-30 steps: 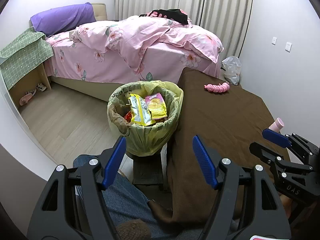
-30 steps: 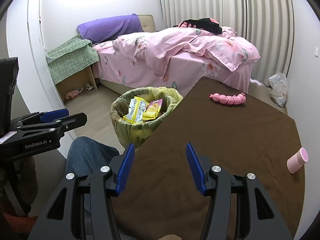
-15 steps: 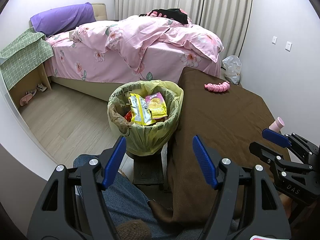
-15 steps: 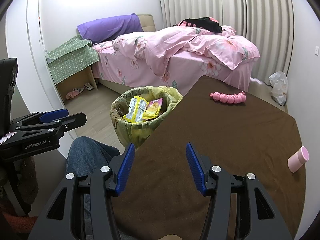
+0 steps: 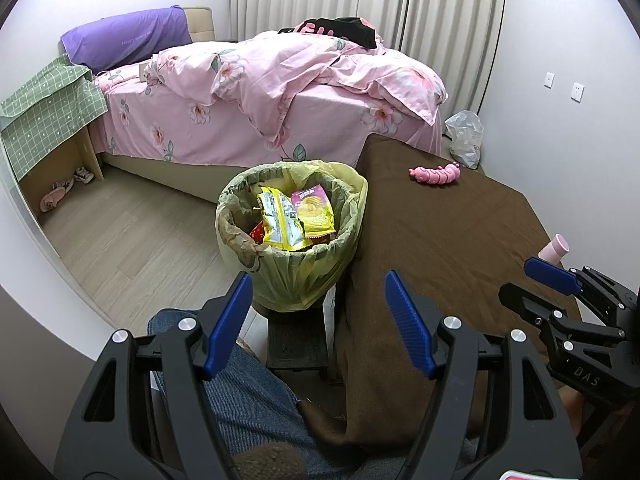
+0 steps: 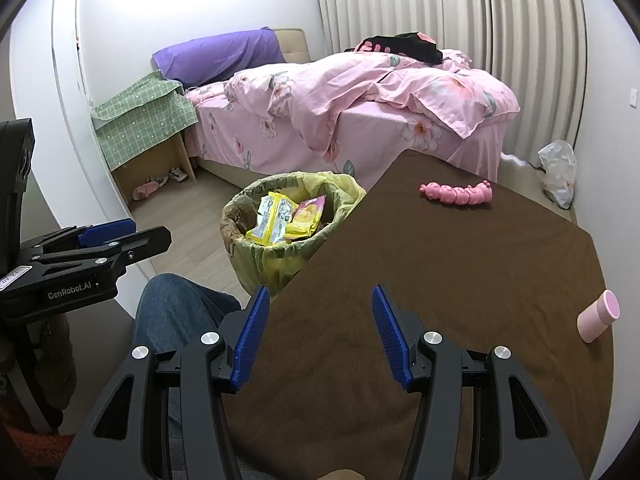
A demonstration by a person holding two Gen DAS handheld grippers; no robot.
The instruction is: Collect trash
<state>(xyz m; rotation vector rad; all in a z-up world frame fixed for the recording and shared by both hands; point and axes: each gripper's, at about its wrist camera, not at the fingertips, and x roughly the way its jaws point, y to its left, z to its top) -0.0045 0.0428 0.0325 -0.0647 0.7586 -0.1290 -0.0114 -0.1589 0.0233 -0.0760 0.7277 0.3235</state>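
Both grippers, left (image 5: 318, 320) and right (image 6: 316, 334), hang released, empty. Beside the table (image 6: 460, 264) stands the bin (image 5: 292, 276), wrappers (image 5: 296, 216) inside. Only the left view shows its stool (image 5: 296, 344).

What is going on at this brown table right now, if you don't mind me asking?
A seated person holds two grippers open and empty: the left gripper beside the yellow-lined trash bin, the right gripper over the brown tablecloth. Snack wrappers already lie in the bin. A pink caterpillar toy and a pink cylindrical cup on its side remain on the cloth.
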